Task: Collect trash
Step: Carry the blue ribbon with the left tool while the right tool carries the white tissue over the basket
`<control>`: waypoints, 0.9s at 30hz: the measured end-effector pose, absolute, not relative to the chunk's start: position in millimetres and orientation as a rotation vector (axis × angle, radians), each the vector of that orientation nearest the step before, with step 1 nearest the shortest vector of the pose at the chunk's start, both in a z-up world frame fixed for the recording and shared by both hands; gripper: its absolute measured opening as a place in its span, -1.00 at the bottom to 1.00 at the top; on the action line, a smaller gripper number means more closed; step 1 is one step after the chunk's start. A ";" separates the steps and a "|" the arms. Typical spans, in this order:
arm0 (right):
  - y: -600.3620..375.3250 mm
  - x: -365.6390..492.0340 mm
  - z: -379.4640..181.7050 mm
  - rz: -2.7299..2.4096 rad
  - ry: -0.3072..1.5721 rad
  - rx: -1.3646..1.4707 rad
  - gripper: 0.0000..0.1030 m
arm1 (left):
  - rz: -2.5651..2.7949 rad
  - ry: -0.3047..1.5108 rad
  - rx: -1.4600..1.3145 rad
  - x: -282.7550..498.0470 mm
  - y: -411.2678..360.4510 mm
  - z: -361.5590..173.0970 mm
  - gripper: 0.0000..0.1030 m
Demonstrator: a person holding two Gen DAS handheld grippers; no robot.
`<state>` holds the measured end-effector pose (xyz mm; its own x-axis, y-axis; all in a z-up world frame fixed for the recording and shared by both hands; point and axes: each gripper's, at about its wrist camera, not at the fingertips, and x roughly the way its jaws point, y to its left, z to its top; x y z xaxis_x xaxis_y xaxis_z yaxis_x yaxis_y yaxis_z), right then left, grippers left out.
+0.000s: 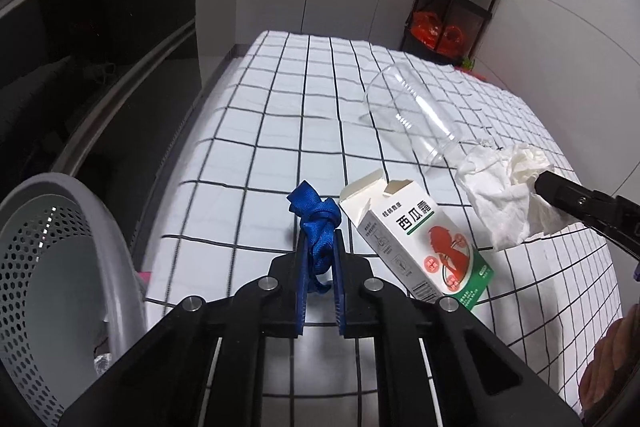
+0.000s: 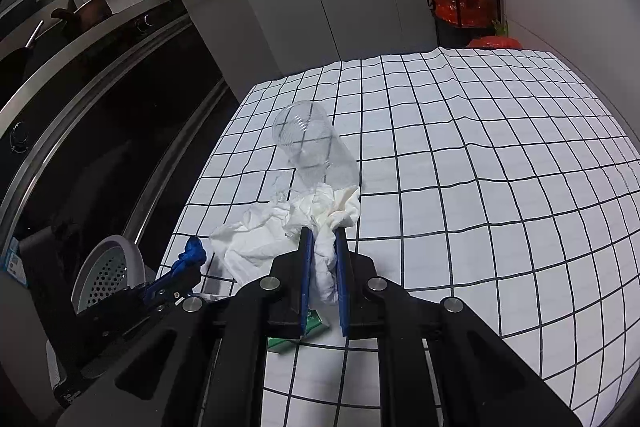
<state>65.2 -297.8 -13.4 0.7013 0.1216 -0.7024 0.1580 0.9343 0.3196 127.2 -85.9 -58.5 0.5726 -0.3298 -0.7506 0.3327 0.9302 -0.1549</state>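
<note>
My left gripper [image 1: 320,241] is shut on a knotted blue strap [image 1: 316,215], held just above the checked tablecloth [image 1: 280,131]. Beside it, to the right, lies an opened white and green carton [image 1: 420,247]. A clear plastic cup [image 1: 404,115] lies on its side further back. My right gripper [image 2: 322,233] is shut on a crumpled white tissue [image 2: 264,239], which hangs in front of the cup [image 2: 312,147]. The right wrist view also shows the blue strap [image 2: 194,253] at lower left, and a green carton corner [image 2: 312,323] under the fingers.
A grey perforated bin [image 1: 48,247] stands off the table's left edge, also in the right wrist view as the bin [image 2: 108,271]. Dark appliance fronts run along the left. A black shelf rack [image 1: 452,7] with red bags stands behind the table. A hand [image 1: 612,367] shows at lower right.
</note>
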 end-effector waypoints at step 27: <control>-211.0 59.5 27.3 0.150 0.730 0.359 -0.78 | -0.236 0.735 -0.033 81.9 43.9 10.9 -0.79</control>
<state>59.5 -211.0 27.3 0.7376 0.2573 -0.6243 -0.0099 0.9286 0.3710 81.9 43.9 10.9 0.7165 -0.2243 -0.6606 0.2015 0.9731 -0.1119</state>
